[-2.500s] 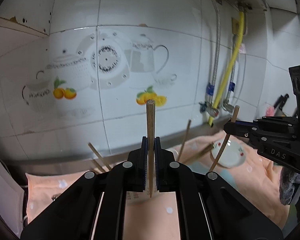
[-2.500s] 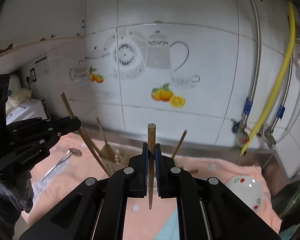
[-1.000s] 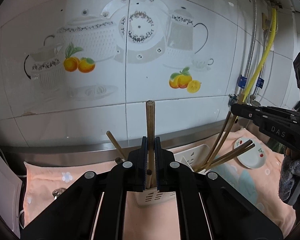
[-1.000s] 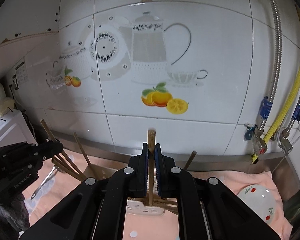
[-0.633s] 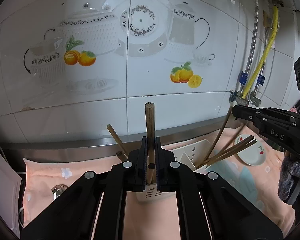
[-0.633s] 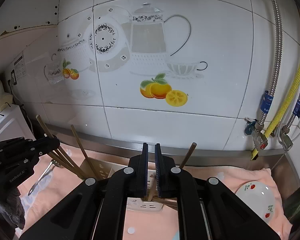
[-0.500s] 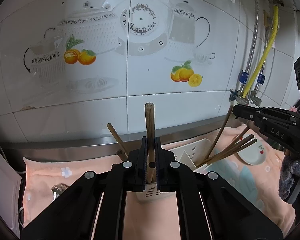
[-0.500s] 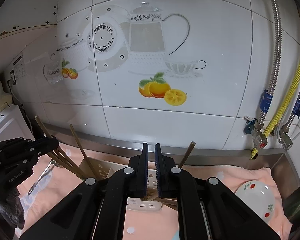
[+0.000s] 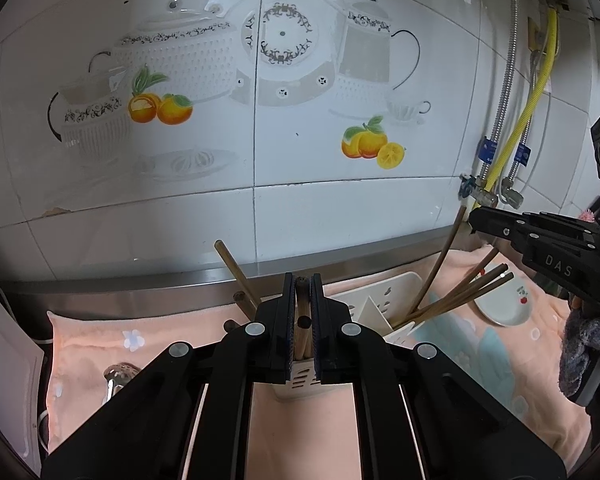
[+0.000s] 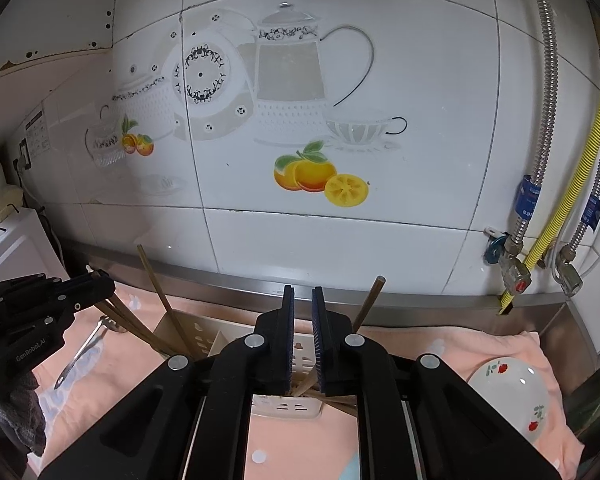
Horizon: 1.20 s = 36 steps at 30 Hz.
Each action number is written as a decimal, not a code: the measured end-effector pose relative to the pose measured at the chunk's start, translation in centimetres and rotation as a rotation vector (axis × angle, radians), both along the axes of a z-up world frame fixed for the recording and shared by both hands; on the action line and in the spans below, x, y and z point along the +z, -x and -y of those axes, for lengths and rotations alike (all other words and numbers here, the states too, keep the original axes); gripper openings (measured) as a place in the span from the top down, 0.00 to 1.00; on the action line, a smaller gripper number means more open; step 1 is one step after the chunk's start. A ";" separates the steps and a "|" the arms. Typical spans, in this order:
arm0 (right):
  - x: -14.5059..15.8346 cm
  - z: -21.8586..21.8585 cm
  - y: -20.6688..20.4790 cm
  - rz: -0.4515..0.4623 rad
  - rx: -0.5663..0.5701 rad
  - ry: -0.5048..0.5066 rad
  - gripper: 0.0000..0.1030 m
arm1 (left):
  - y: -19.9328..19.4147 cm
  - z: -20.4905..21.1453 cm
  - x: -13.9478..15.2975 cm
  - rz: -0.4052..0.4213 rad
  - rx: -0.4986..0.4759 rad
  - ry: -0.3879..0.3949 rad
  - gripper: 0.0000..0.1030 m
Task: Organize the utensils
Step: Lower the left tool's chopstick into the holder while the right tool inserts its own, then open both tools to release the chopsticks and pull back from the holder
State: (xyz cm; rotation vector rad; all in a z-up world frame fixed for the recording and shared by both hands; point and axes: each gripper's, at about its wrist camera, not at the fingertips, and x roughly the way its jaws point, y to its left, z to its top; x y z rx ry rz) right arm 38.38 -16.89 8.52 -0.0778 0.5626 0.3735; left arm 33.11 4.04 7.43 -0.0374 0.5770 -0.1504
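Note:
My left gripper (image 9: 302, 280) is over a white slotted utensil holder (image 9: 396, 292) on a peach towel. A wooden chopstick (image 9: 301, 308) stands between its pads, which sit close against its sides; the stick's top is level with the fingertips and its lower end reaches into the holder. Several other chopsticks (image 9: 460, 296) lean out of the holder's right side. My right gripper (image 10: 303, 292) is above the same holder (image 10: 204, 340); its jaws are opening with nothing between the pads. A chopstick (image 10: 306, 382) lies in the holder below them. Each gripper shows in the other view: right gripper (image 9: 474, 218), left gripper (image 10: 104, 280).
A small white dish with red flowers (image 10: 508, 392) sits on the towel to the right. A metal spoon (image 10: 84, 348) lies on the towel to the left. Behind the holder are a steel ledge and a tiled wall, with a yellow hose (image 10: 572, 184) and valves at the right.
Both grippers closed in on the holder. The right gripper's chopstick dropped out of its jaws into the holder. The left gripper's chopstick has slid down until its top is level with the fingertips.

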 end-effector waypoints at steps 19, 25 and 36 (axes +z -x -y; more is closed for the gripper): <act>0.8 0.8 0.8 0.028 -0.018 0.001 0.62 | 0.7 -0.2 0.5 0.009 0.007 -0.002 0.76; 1.0 1.1 1.3 0.041 -0.027 0.009 0.50 | 1.3 -0.3 0.9 0.025 0.021 -0.002 0.53; 1.2 2.1 2.4 0.051 -0.049 0.015 0.37 | 2.7 -0.9 1.4 0.041 0.055 -0.007 0.30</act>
